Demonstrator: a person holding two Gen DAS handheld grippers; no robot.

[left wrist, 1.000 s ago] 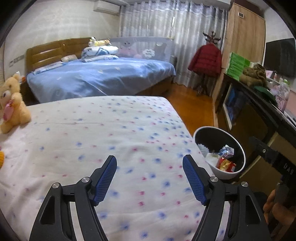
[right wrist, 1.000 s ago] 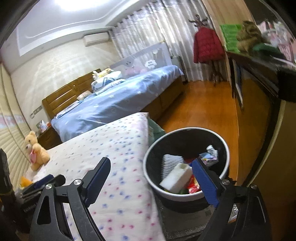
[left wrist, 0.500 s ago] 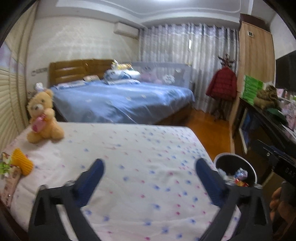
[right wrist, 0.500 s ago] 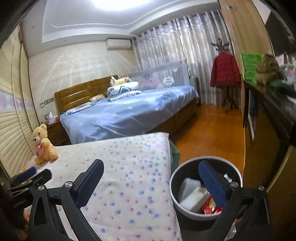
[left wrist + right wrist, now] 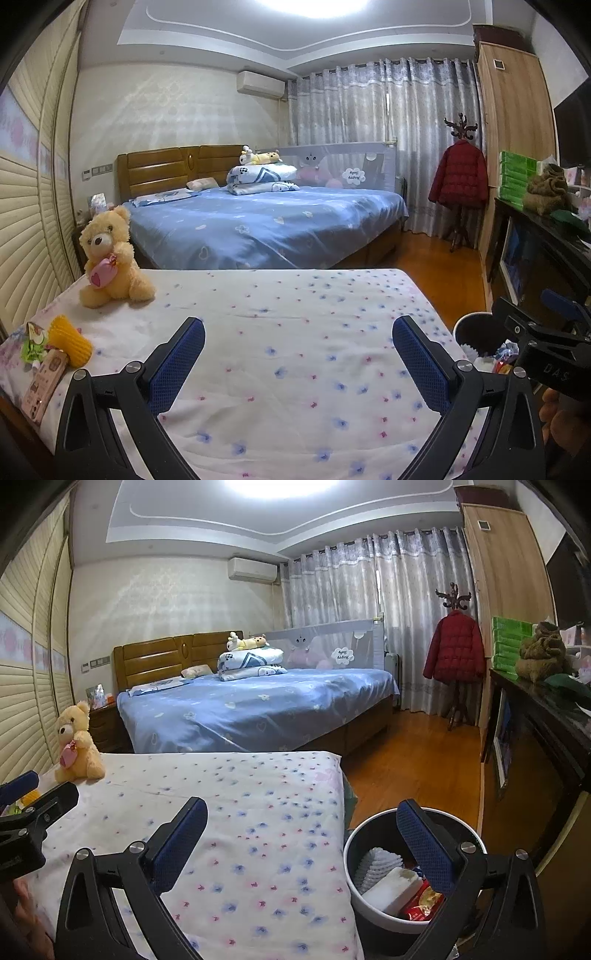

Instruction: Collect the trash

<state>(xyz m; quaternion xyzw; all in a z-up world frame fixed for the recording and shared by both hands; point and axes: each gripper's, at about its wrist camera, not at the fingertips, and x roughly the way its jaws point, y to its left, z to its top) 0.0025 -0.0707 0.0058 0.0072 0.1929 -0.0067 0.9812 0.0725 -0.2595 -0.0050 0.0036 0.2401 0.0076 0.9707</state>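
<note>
My left gripper (image 5: pixel 297 332) is open wide over the flowered white bed (image 5: pixel 295 369), with nothing between its blue pads. At the bed's left edge lie a yellow foam net (image 5: pixel 70 339), a green wrapper (image 5: pixel 33 345) and a pink box (image 5: pixel 44 380). My right gripper (image 5: pixel 301 808) is also open and empty, straddling the bed's right edge and the round trash bin (image 5: pixel 354 878) on the floor. The bin holds a white foam net (image 5: pixel 376 860), a white box (image 5: pixel 391 890) and a red wrapper (image 5: pixel 421 904). The bin (image 5: pixel 469 325) also shows at the right of the left wrist view.
A yellow teddy bear (image 5: pixel 110 258) sits at the bed's far left corner. Beyond stand a blue bed (image 5: pixel 266 225), a coat stand with a red jacket (image 5: pixel 458 177) and a dark cluttered sideboard (image 5: pixel 546 716). Bare wooden floor (image 5: pixel 413 760) lies between the beds and the sideboard.
Both grippers' jaws have spread wider. Both views have tilted up and pulled back, so the bin sits lower in them. The litter at the bed's left edge has come into the left wrist view.
</note>
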